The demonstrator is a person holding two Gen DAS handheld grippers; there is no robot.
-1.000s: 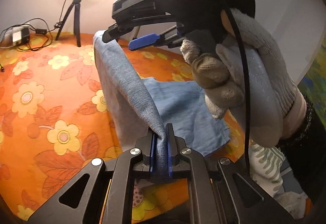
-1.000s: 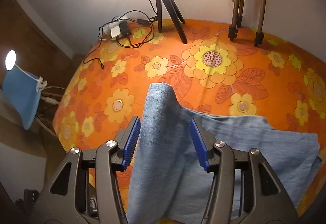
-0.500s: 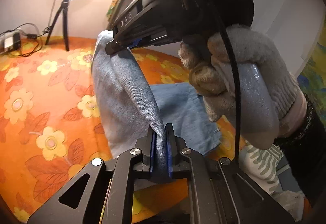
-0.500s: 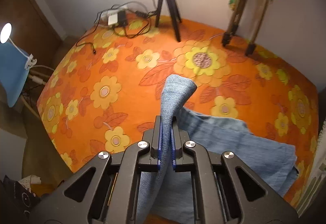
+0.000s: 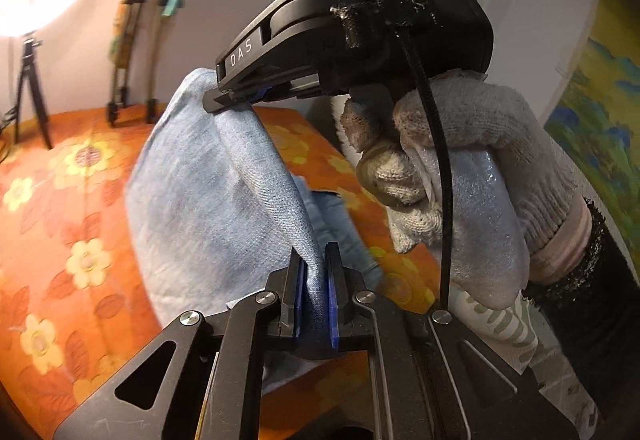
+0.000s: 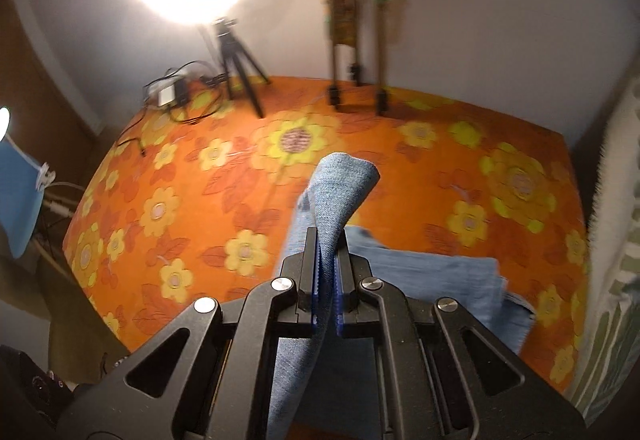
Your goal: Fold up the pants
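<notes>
Two tools, both clamped down on the pants point(image 5: 224, 200). Left tool point(image 5: 314, 292): pads pinched tight on a ridge of the blue denim, no visible gap. Right tool point(image 6: 328, 280): same, closed on a narrow pleat that pokes up past its tips in a rounded hump. In the left view the right tool point(image 5: 240, 96) sits higher and further out, gloved hand point(image 5: 452, 176) on its handle, fabric stretched between the two grips.

Judgement: two pinch points along one edge keep that edge taut and off the surface, so it can be carried over as a straight fold line instead of bunching. Part of the garment is airborne; the rest lies flat on the orange flowered cover point(image 6: 200, 200), trailing right in the right view.

No containers in frame, so nothing to report on contents.

Other stuff: ring light on a small tripod point(image 6: 236, 80), cables and adapter point(image 6: 172, 92) beside it, wooden stand legs point(image 6: 356, 80) at the far edge. All well apart from the pants.

Frames are motion-blurred; can't tell which end of the pants is being held.
</notes>
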